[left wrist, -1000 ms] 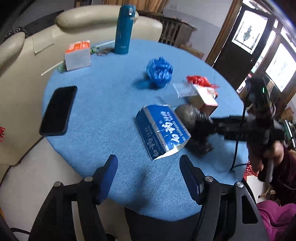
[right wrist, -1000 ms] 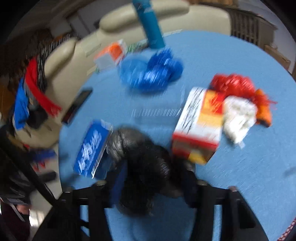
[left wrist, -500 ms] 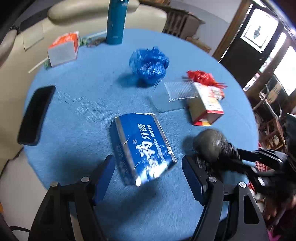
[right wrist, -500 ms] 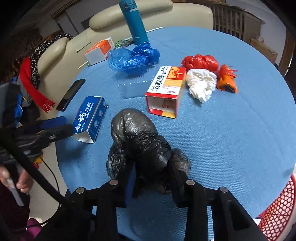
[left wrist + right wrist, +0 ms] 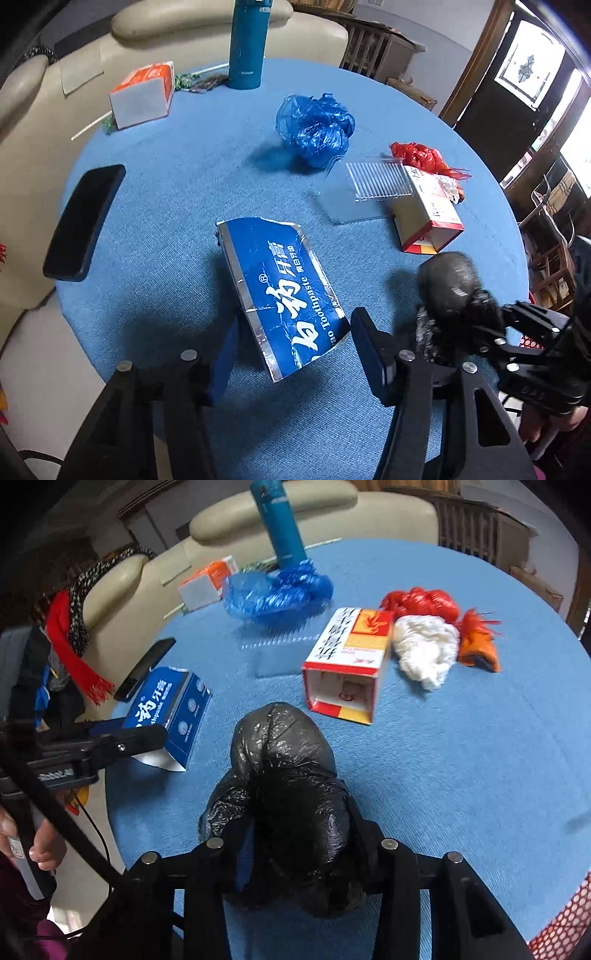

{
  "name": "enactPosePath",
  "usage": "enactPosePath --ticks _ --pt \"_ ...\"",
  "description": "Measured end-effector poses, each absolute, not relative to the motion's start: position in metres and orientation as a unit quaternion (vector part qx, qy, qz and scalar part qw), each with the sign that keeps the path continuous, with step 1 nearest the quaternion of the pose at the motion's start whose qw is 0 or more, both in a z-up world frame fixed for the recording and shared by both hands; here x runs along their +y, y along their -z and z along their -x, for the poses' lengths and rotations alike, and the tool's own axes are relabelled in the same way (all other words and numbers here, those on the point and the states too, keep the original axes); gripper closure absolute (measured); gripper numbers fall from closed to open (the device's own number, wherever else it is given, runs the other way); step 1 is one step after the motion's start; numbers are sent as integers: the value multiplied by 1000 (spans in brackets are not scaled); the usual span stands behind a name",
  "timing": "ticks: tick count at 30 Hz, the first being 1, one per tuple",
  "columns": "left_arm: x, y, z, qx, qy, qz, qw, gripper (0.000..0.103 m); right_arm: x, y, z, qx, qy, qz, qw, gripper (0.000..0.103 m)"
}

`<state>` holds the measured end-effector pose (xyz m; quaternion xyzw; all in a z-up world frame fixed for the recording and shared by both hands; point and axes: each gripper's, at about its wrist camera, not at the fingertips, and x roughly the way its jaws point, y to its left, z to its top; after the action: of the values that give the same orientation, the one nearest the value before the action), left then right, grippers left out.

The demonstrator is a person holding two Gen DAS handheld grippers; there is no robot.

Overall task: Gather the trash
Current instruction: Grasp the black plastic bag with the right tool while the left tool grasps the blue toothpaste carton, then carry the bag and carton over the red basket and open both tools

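A torn blue toothpaste box (image 5: pixel 284 295) lies on the round blue table (image 5: pixel 166 192). My left gripper (image 5: pixel 295 354) straddles its near end. The jaws are closing, and a thin gap still shows beside each pad. My right gripper (image 5: pixel 301 849) is squeezing tighter on a crumpled black plastic bag (image 5: pixel 284 775), held just above the table's near edge. That bag (image 5: pixel 448 280) and the right gripper (image 5: pixel 517 332) also appear at the right of the left wrist view. More trash lies beyond: a blue bag (image 5: pixel 316 127), a clear plastic tray (image 5: pixel 376 181), an open red-yellow carton (image 5: pixel 432 218), a red bag (image 5: pixel 421 157) and white tissue (image 5: pixel 424 650).
A black phone (image 5: pixel 83 221) lies at the table's left edge. A teal flask (image 5: pixel 247 44) and an orange-white box (image 5: pixel 142 94) stand at the back near a cream sofa. A red mesh basket (image 5: pixel 565 923) sits below the table at the right. A hand (image 5: pixel 40 845) holds the left gripper's handle.
The left gripper moved in over the toothpaste box and its jaws narrowed around it. The right gripper carried the black bag away from the box, back to the table's near edge.
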<state>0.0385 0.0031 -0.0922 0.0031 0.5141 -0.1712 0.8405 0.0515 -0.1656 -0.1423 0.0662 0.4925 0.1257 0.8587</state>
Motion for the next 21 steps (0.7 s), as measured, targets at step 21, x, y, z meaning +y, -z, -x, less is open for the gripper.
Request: enactPosePath --ticks 21 --pt "-53 35 26 421 209 -96 877 42 -224 128 -3 492 -12 -125 861 58"
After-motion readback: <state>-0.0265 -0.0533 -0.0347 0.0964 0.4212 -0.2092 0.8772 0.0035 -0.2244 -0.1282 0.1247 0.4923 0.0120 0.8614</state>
